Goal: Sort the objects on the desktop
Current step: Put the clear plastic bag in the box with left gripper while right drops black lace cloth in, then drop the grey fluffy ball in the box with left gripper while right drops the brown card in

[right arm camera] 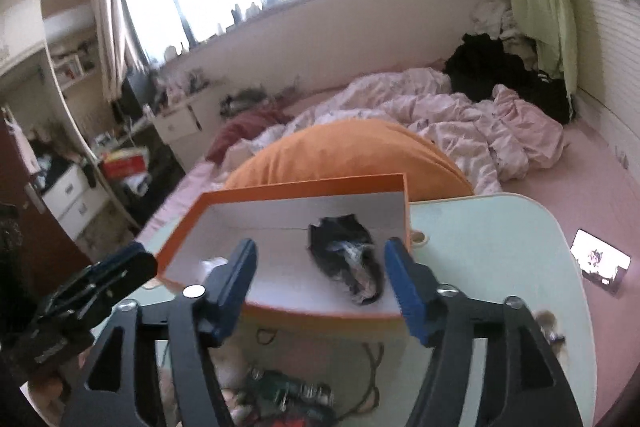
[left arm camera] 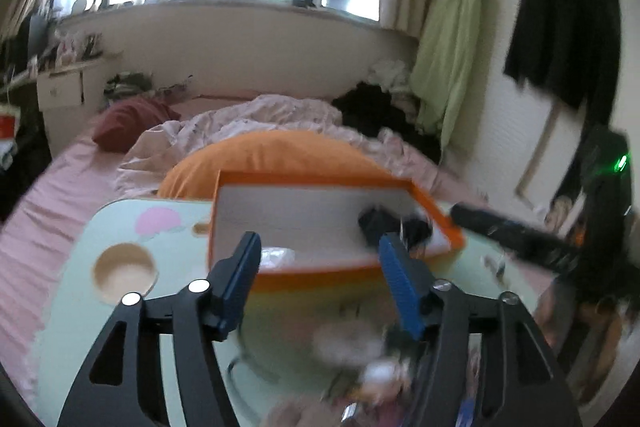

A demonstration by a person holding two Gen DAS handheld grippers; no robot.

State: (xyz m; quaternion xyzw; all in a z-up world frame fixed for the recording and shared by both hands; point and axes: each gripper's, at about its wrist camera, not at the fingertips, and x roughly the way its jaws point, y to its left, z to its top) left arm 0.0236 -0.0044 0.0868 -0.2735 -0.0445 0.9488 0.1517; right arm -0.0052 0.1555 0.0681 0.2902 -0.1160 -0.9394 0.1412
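Note:
An orange box with a white inside (left arm camera: 280,219) (right arm camera: 280,227) stands on a pale green lap table (left arm camera: 80,267) (right arm camera: 500,267). A black crumpled item (right arm camera: 348,259) lies in the box; it shows in the left wrist view (left arm camera: 400,223) at the box's right end. A small white item (left arm camera: 276,255) (right arm camera: 212,265) lies at the box's left end. My left gripper (left arm camera: 320,251) is open and empty above the box's near edge. My right gripper (right arm camera: 320,259) is open and empty, its blue fingers either side of the black item, above it.
Small blurred items lie on the table near me (left arm camera: 380,375) (right arm camera: 288,391), among them a cord loop. A lit phone (right arm camera: 600,261) lies on the pink bed beside the table. An orange pillow (right arm camera: 352,155) sits behind the box. The table has a round cup hole (left arm camera: 124,271).

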